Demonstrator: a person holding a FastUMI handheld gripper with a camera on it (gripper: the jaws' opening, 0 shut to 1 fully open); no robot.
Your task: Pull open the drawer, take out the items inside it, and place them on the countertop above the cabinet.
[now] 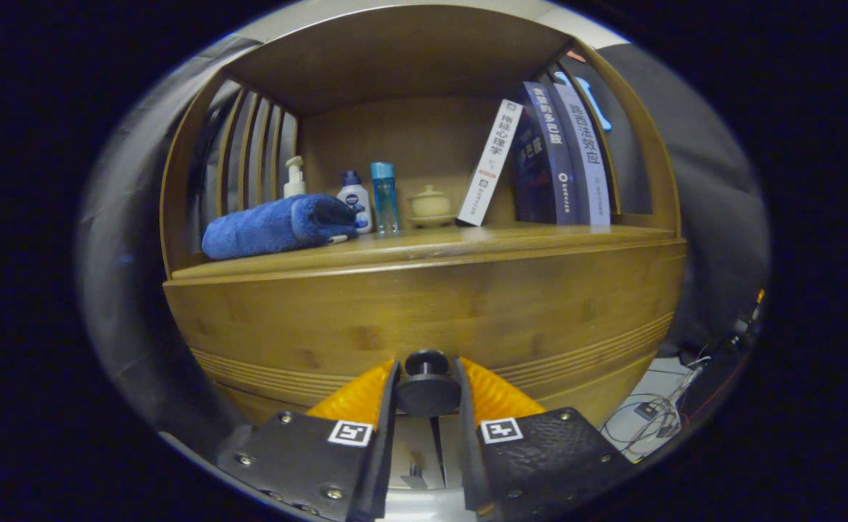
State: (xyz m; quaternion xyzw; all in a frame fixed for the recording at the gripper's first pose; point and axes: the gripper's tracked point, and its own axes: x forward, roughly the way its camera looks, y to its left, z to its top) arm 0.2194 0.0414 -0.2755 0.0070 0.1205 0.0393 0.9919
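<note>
tool [427,395] closed on black drawer knob [427,388], both fingers pressing its sides. drawer [424,312] front looks flush (not yet pulled, i judge). contents unseen; table [467,243] beyond the fingers awaits them.

I note the drawer knob [427,384] between my jaws, on the drawer front [424,312]. Above it, on the desk [467,243]: rolled towel [278,226] at left; pump bottle [294,177] behind it; two bottles [369,199] and lidded cup [431,205] toward the middle, far; books [540,163] leaning at right.
</note>
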